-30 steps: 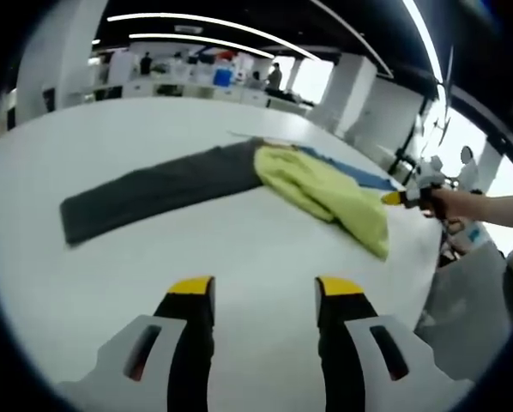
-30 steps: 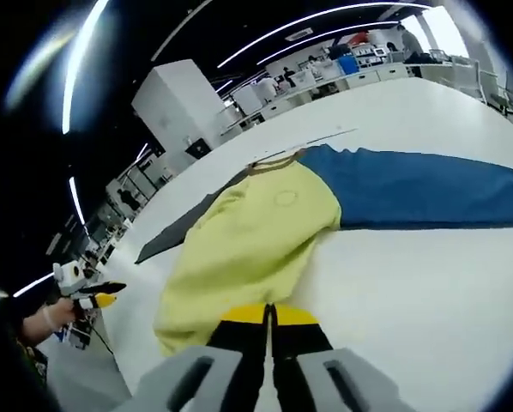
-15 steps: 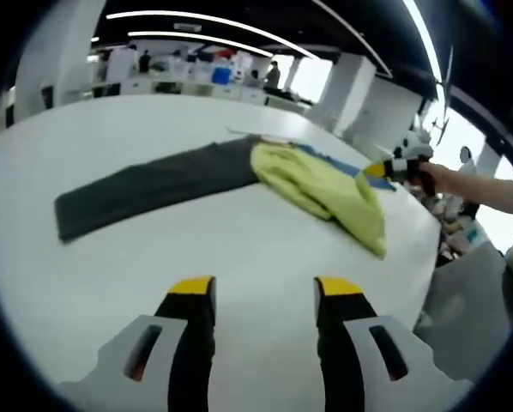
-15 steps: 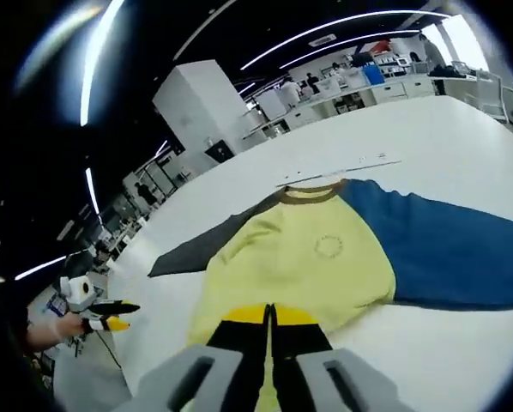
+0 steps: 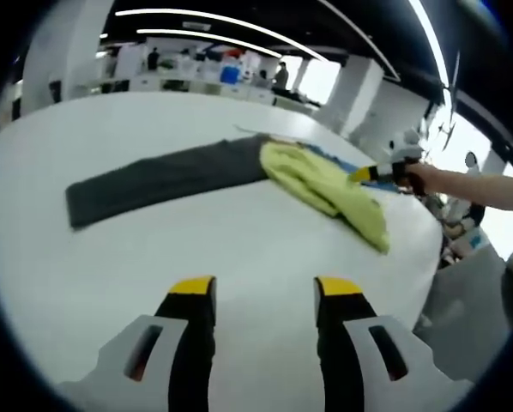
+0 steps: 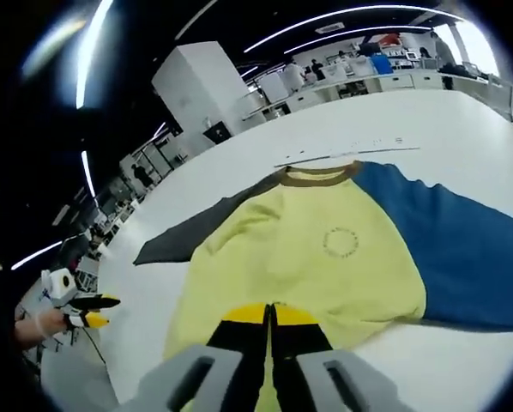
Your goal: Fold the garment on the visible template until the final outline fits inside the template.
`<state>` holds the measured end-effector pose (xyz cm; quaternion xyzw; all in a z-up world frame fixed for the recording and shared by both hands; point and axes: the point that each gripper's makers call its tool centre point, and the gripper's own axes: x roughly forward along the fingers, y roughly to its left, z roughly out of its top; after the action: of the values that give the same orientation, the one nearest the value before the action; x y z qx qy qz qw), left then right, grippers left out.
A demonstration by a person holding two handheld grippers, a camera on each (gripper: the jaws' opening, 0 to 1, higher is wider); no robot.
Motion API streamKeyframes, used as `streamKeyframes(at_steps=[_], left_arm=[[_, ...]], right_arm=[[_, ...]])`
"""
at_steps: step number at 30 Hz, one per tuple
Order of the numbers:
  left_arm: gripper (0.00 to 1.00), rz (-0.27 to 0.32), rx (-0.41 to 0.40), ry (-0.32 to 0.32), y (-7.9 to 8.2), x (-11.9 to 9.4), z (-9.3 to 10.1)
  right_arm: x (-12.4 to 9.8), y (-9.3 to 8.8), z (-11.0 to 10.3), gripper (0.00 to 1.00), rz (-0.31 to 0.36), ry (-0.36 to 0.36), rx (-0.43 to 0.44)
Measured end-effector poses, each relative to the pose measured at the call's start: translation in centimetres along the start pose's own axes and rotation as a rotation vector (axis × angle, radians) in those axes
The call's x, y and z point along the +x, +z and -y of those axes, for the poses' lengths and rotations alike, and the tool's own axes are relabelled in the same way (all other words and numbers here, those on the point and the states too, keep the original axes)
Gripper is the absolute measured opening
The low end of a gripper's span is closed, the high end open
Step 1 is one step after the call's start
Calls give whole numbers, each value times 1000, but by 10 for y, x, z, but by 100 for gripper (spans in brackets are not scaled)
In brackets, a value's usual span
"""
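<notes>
Spreading shirt (image 6: pixel 308 257) flatter than before, right gripper (image 6: pixel 270 319) clamped.

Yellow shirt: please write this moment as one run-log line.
right tool: shut on shirt hem | left tool: open, above table | fold: not done

table (image 5: pixel 239 249): white, broad | counters (image 6: pixel 394 81): far side, white, blue bin (image 6: pixel 382 63) on top | pillar (image 6: pixel 196 90): white, behind table | ceiling lights (image 5: pixel 214 19): long strips, dark ceiling | people (image 5: pixel 279 77): standing far back, small | window (image 5: pixel 318 79): bright
</notes>
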<state>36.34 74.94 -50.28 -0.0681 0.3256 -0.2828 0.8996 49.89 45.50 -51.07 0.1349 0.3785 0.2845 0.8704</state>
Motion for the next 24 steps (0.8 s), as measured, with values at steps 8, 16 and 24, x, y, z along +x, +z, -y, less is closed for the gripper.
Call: streamKeyframes(at_steps=[8, 16, 24], left_arm=[[42, 9, -5, 5, 1, -2, -1], [42, 11, -11, 15, 0, -5, -4], [42, 15, -11, 10, 2, -3, 0]], right_arm=[[11, -6, 7, 0, -30, -21, -23], [8, -6, 11, 0, -26, -24, -39], [-8, 4, 3, 4, 0, -2, -91]])
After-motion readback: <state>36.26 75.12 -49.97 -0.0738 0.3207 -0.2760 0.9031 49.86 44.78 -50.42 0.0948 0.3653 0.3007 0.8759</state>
